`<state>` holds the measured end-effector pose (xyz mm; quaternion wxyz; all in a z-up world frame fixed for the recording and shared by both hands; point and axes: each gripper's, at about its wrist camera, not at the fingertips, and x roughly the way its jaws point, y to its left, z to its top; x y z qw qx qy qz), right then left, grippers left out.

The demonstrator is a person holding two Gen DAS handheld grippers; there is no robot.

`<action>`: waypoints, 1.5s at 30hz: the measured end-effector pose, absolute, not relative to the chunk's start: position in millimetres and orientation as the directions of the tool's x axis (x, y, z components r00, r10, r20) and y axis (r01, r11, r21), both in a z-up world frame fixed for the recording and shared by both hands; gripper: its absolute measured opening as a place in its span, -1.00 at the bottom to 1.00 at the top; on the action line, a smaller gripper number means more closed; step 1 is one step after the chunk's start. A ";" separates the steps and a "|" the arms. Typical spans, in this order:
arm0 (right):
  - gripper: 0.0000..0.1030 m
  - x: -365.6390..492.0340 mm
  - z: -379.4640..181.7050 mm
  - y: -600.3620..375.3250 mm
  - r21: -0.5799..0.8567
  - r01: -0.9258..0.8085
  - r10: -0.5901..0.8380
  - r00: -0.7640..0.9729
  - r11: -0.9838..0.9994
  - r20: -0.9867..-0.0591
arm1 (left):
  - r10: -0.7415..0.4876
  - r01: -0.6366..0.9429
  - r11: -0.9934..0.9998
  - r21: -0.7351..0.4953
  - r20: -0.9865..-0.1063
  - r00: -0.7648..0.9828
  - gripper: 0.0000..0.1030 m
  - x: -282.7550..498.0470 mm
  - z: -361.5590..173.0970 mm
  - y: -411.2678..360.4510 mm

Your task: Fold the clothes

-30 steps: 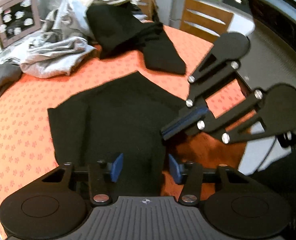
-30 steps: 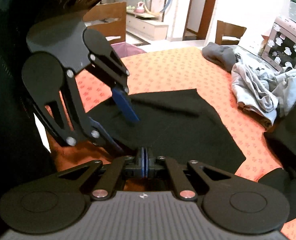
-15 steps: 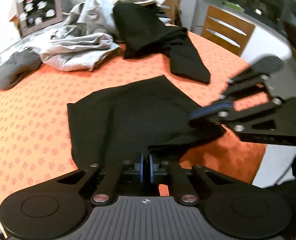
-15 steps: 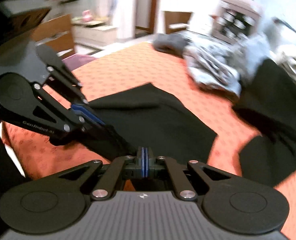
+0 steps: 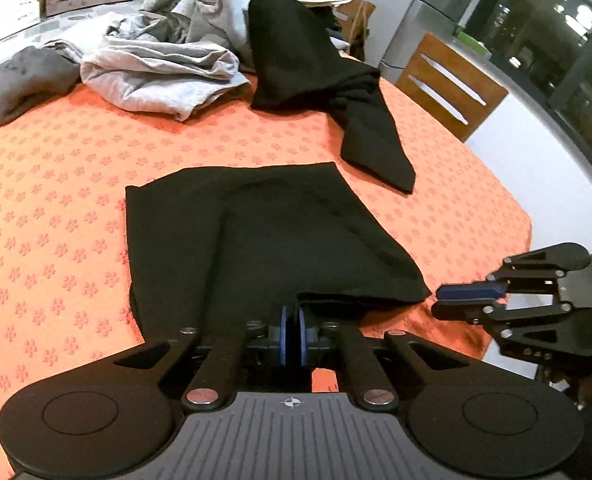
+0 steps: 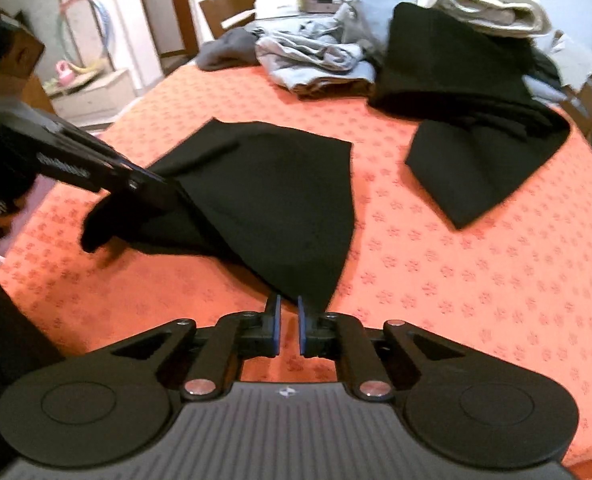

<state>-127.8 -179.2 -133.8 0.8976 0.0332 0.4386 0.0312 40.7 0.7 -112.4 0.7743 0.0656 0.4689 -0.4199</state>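
Left gripper (image 5: 290, 334) is pinching the near hem of the black garment (image 5: 272, 236) stretching away across the orange table (image 5: 56, 208), while right gripper (image 6: 289, 330), slightly parted and empty, is hovering by its corner.

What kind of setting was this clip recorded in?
Most likely a home dining area: a table under an orange patterned tablecloth piled with laundry, wooden dining chairs around it, and a doorway with a hula hoop beyond.

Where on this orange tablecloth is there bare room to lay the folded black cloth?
Free: the stretch left of the black cloth, toward the dark grey garment. Crowded: the far edge, with the grey clothes pile and a second black garment.
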 end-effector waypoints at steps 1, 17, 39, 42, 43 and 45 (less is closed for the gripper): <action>-0.63 -129.0 -135.5 -176.7 0.060 -0.027 0.064 0.616 0.998 -0.785 | -0.589 0.718 0.633 -0.289 -0.782 0.204 -0.82 40.2 -112.0 0.4; -0.63 -115.8 -138.7 -149.3 -0.199 -0.097 -0.079 0.688 0.975 -0.722 | -0.591 0.791 0.555 -0.257 -0.791 0.157 -0.74 26.1 -107.8 -2.3; -0.56 -109.4 -131.1 -149.2 -0.189 -0.132 -0.046 0.692 0.973 -0.720 | -0.675 0.853 0.418 -0.313 -0.735 0.061 -0.19 27.1 -97.1 -39.4; -0.54 -109.1 -131.1 -150.0 -0.187 -0.130 -0.045 0.692 0.974 -0.720 | -0.672 0.863 0.403 -0.306 -0.738 0.052 -0.20 25.7 -100.9 -48.6; -0.52 -109.0 -131.1 -150.6 -0.186 -0.129 -0.045 0.693 0.974 -0.720 | -0.672 0.863 0.400 -0.310 -0.739 0.046 -0.20 26.0 -102.7 -51.1; -0.52 -108.9 -131.2 -152.1 -0.183 -0.127 -0.045 0.693 0.975 -0.720 | -0.668 0.862 0.398 -0.314 -0.743 0.038 -0.21 27.5 -105.5 -55.1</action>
